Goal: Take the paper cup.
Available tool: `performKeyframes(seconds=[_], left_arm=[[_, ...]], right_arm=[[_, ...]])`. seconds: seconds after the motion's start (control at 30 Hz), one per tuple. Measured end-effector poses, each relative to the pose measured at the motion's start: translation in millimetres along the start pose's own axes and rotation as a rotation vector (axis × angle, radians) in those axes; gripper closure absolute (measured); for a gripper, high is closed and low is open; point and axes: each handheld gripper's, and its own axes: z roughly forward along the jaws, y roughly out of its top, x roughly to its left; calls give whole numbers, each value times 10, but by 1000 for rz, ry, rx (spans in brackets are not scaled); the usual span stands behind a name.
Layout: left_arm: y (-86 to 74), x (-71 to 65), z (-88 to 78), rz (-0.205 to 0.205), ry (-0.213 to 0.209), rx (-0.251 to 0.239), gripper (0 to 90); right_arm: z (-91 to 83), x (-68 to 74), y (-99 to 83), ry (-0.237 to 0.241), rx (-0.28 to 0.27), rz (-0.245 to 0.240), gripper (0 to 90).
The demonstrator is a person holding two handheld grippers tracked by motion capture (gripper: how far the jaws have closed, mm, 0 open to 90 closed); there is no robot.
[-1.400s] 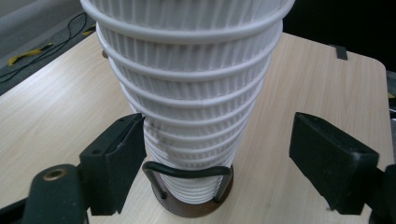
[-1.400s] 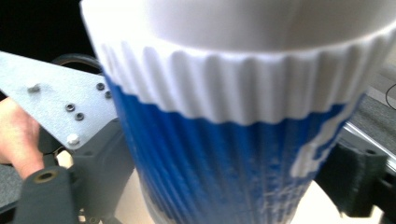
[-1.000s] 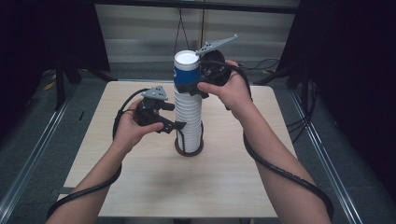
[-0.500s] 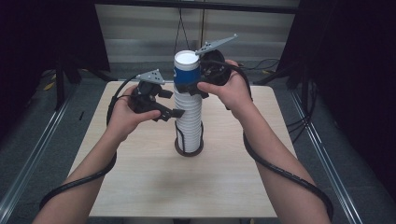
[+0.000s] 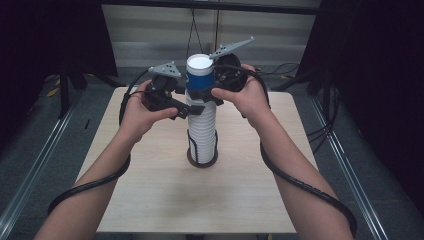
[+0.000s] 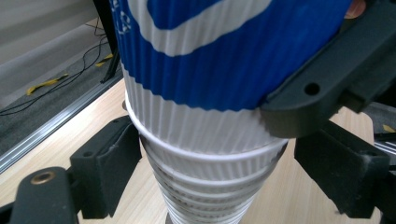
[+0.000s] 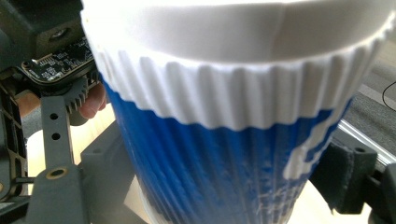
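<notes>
Now blue cup [image 5: 200, 75] atop stack [image 5: 202, 130], between right tool [image 5: 210, 95] jaws.

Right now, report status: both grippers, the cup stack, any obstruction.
Right gripper shut on the top blue cup. Left gripper open, jaws either side of the white cup stack just below. Stack upright in black holder. Nothing in the way.

Both grippers were black plastic: the left gripper [image 5: 186, 111] and right gripper [image 5: 201, 94] each carried a grey three-cornered plate (screw holes dotted the jaws) and trailed a black cable.
</notes>
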Motion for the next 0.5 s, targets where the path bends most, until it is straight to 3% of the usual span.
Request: performKeyframes(seconds=[0.5], left_arm=[[-17, 8, 11, 5, -8, -5, 176]], right_arm=[[-23, 2, 15, -4, 18, -6, 185]])
